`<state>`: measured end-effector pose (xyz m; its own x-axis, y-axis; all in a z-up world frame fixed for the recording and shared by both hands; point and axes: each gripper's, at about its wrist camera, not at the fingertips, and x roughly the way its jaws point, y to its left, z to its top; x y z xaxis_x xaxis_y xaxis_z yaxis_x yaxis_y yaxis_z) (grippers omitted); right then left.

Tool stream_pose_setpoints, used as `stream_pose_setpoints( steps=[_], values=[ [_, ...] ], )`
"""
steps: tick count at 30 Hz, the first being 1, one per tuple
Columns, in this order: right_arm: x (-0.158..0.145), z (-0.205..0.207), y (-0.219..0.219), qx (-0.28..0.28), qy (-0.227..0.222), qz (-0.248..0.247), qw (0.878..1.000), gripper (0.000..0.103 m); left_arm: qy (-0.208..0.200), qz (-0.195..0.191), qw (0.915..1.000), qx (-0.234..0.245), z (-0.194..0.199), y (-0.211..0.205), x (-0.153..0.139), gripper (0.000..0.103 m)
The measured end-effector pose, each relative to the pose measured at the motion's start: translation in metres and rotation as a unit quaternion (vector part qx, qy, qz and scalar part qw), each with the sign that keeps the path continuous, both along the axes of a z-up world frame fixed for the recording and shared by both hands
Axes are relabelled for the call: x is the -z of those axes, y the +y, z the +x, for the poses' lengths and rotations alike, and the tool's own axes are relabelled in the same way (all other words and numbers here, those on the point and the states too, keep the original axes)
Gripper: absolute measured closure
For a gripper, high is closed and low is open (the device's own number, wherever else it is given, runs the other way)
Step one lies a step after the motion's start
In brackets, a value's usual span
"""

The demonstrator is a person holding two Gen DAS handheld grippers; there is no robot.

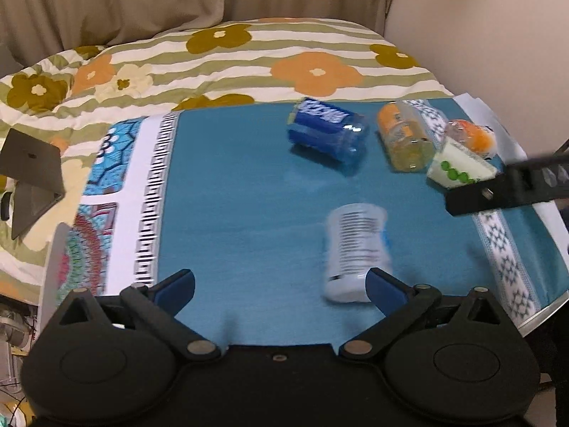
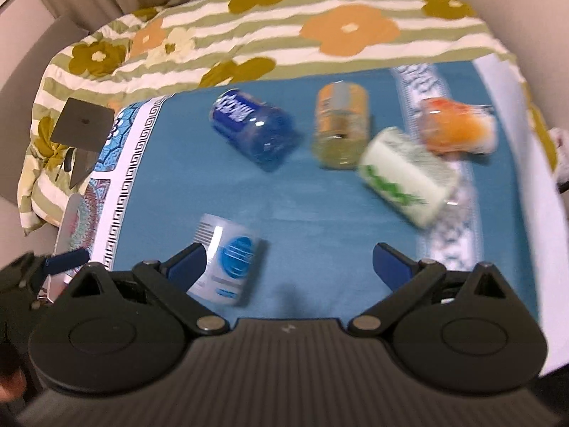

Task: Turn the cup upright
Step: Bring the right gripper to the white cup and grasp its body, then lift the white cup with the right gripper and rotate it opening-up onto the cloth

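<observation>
Several plastic cups lie on their sides on a teal cloth (image 1: 231, 213). A white cup with a barcode (image 1: 355, 249) lies nearest; in the right wrist view (image 2: 227, 259) it shows a blue label. A blue cup (image 1: 327, 131) (image 2: 254, 128), a yellow-orange cup (image 1: 405, 138) (image 2: 341, 124), a white cup with green print (image 1: 458, 169) (image 2: 405, 174) and an orange cup (image 1: 471, 137) (image 2: 457, 128) lie farther back. My left gripper (image 1: 281, 284) is open, its right finger beside the barcode cup. My right gripper (image 2: 290, 259) is open and empty, its left finger in front of the same cup.
The cloth lies on a bed with a flowered striped blanket (image 1: 231, 64). A grey angular stand (image 1: 32, 174) sits at the left edge. The right gripper's black body (image 1: 508, 188) reaches in from the right. Curtain and wall stand behind.
</observation>
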<state>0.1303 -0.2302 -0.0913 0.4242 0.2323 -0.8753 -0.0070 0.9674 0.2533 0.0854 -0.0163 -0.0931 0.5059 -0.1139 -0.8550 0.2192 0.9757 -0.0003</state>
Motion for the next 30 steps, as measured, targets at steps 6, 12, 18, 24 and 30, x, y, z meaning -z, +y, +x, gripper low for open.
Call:
stream_pose_setpoints(
  steps=[6, 12, 18, 24, 30],
  values=[
    [0.025, 0.034, 0.031, 0.025, 0.053, 0.031, 0.998, 0.000, 0.002, 0.009, 1.0000, 0.000, 0.002, 0.038, 0.007, 0.000],
    [0.053, 0.055, 0.045, 0.053, 0.103, 0.058, 0.992, 0.000, 0.013, 0.007, 0.9999, -0.002, 0.007, 0.065, 0.018, 0.000],
    [0.074, 0.064, 0.050, 0.074, 0.142, 0.077, 0.984, 0.015, 0.016, 0.004, 0.9999, -0.005, 0.011, 0.082, 0.023, 0.000],
    [0.084, 0.068, 0.048, 0.094, 0.152, 0.091, 0.980, 0.024, 0.022, -0.003, 0.9997, -0.008, 0.014, 0.093, 0.027, 0.000],
    [0.081, 0.068, 0.050, 0.089, 0.146, 0.094, 0.981, 0.033, 0.024, -0.005, 0.9997, -0.003, 0.016, 0.095, 0.028, 0.000]
  ],
)
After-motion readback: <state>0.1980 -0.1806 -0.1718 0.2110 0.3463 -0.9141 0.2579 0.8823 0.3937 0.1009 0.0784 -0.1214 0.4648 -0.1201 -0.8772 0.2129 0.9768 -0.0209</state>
